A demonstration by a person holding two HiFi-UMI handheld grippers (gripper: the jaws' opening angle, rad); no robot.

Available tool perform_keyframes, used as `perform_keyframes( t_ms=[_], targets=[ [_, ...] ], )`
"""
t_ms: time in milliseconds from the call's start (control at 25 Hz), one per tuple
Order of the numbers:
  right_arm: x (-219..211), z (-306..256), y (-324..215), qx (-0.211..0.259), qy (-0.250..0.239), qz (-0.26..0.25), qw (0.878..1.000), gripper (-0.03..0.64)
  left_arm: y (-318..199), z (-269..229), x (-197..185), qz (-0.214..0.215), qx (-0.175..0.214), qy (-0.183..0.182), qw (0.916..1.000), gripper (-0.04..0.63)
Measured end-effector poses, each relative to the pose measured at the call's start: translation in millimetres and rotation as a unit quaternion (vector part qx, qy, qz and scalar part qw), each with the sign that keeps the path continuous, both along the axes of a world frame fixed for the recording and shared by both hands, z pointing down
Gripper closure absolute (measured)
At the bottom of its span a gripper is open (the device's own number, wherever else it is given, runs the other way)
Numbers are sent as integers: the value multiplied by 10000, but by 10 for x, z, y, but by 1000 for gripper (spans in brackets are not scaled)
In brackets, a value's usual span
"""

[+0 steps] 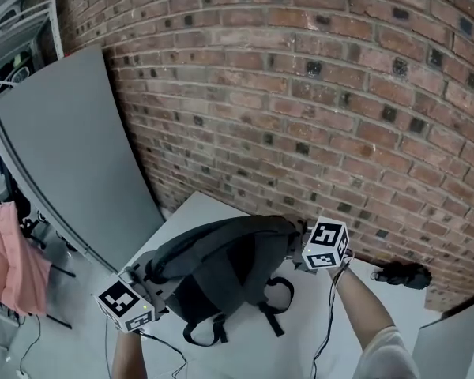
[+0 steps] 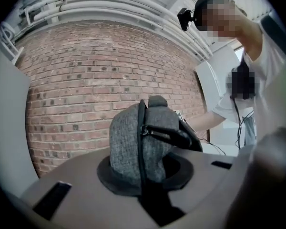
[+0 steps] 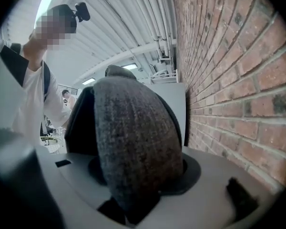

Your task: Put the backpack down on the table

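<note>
A grey and black backpack (image 1: 221, 267) hangs lengthwise over the white table (image 1: 201, 212), its straps trailing down toward the near edge. My left gripper (image 1: 148, 281) grips its lower-left end, and my right gripper (image 1: 297, 245) its upper-right end. In the left gripper view the grey fabric and a black zipper seam of the backpack (image 2: 138, 142) rise out of the left gripper (image 2: 148, 197), pinched in the gap. In the right gripper view the bulging grey backpack (image 3: 133, 147) fills the right gripper (image 3: 133, 209) and narrows into the slot between the jaws.
A brick wall (image 1: 300, 77) runs close behind the table. A grey panel (image 1: 71, 156) leans at the left, with pink cloth (image 1: 12, 251) beyond it. A small black object (image 1: 403, 275) lies on the table's right part. The person (image 2: 257, 80) holding the grippers shows in both gripper views.
</note>
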State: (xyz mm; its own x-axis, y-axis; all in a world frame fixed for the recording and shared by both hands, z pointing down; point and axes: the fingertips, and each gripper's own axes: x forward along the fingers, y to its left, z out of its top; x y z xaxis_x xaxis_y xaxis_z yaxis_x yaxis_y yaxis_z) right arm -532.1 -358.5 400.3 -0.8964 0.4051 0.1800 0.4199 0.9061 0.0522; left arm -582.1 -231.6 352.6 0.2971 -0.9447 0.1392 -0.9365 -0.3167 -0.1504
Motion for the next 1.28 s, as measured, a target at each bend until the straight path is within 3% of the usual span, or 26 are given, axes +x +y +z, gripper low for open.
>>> perform_keyframes(
  t_ms=[320, 640, 1040, 1280],
  targets=[
    [376, 82, 171, 107, -241, -168, 9995, 414, 203, 111, 457, 116, -52, 83, 9999, 520],
    [904, 134, 291, 316, -505, -237, 9979, 391, 322, 148, 904, 317, -8, 392, 9987, 522],
    [1211, 193, 338, 445, -539, -352, 9969, 356, 314, 160, 1130, 511, -77, 374, 9980, 522],
    [1354, 190, 23, 32, -524, 236, 9983, 348, 329, 182, 1044, 414, -103, 512, 9978, 526]
  ],
)
